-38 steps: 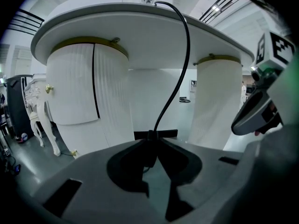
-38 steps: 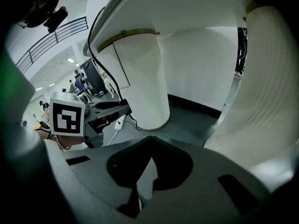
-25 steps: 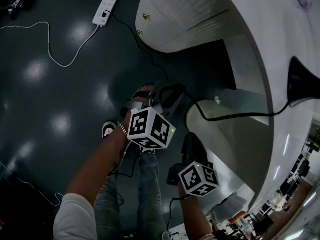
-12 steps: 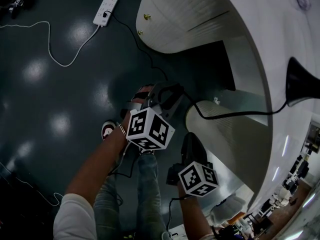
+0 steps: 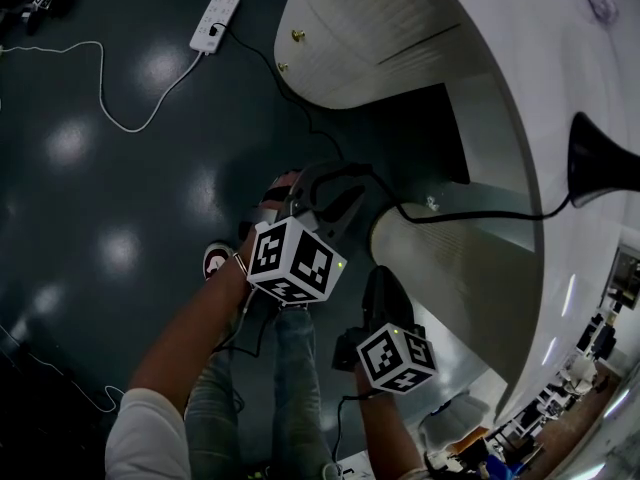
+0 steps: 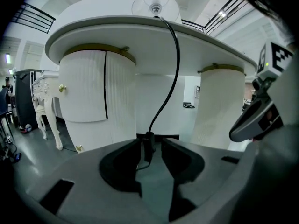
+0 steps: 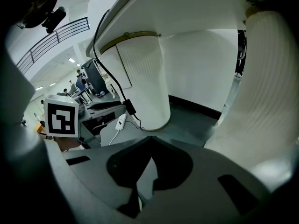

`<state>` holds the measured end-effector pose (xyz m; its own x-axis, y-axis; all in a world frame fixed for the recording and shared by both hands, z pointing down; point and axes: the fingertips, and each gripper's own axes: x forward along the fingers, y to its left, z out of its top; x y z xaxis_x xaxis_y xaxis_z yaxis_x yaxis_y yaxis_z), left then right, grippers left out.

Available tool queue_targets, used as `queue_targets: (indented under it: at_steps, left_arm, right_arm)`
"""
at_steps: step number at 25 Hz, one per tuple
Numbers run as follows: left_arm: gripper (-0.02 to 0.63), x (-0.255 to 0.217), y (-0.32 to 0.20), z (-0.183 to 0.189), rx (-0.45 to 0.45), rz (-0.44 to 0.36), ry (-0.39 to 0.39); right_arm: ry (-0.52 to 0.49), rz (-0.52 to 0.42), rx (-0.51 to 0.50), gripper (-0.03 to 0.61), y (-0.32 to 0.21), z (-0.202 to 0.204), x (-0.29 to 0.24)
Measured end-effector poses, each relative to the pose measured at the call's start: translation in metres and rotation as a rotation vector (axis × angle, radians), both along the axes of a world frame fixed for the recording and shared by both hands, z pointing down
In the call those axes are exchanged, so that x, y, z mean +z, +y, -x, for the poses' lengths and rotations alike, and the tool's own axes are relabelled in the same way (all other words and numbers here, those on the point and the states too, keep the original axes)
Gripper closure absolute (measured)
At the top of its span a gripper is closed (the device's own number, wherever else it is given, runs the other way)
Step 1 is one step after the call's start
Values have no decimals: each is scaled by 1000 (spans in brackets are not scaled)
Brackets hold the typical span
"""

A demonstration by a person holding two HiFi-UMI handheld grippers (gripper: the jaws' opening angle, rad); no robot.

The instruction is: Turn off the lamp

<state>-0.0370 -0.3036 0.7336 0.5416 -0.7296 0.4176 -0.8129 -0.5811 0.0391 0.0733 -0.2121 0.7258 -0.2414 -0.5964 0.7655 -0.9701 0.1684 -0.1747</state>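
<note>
The white round table point(image 6: 140, 36) on ribbed drum legs carries the lamp point(image 6: 156, 1) at its near edge, a pale round shade seen from below, and the lamp's black cord point(image 6: 175, 59) drops over the rim in a curve to a small inline switch point(image 6: 148, 147). The left gripper point(image 6: 149, 143) has just been opening, and its jaws now stand apart around that switch without pressing it. The right gripper point(image 7: 148, 139) is clenched on nothing beside the table leg.

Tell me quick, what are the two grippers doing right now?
Left gripper: open, jaws just been opening, switch between them.
Right gripper: shut, empty.
</note>
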Motion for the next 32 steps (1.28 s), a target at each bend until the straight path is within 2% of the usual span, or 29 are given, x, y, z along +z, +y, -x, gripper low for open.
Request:
queue_targets:
  at_steps: [6,10,13,20,23,27,30,32]
  left_arm:
    - [497,-13,20,9,-61,26,83]
    - [574,-14,39,16,-117,60,125]
    - [604,-6,54,22,-177,120,156]
    - [606,12,96,26,-272,267,226]
    - [606,10,108,27,-300,302,217]
    - [606,-21,122,26,-333,327,232]
    - [606,-70,137,21,-360,350,266]
    - [606,-106,131,31,-372,318,259]
  right_arm:
    - [-22,5,-2,579,6,1,2]
    - [-17,3,-12,578,7,3,1]
    - [-2,-6,-18,580,6,5,-2]
    - [-14,-4,-35,580,12,12,-5]
    - [-20,-29,-43,580,8,15,-16]
    - [-40,-50,-73,578,8,18,-46]
    - [-52,-50,-92,579,18,17,-85]
    - [-91,-78,-99,580,14,28,-109]
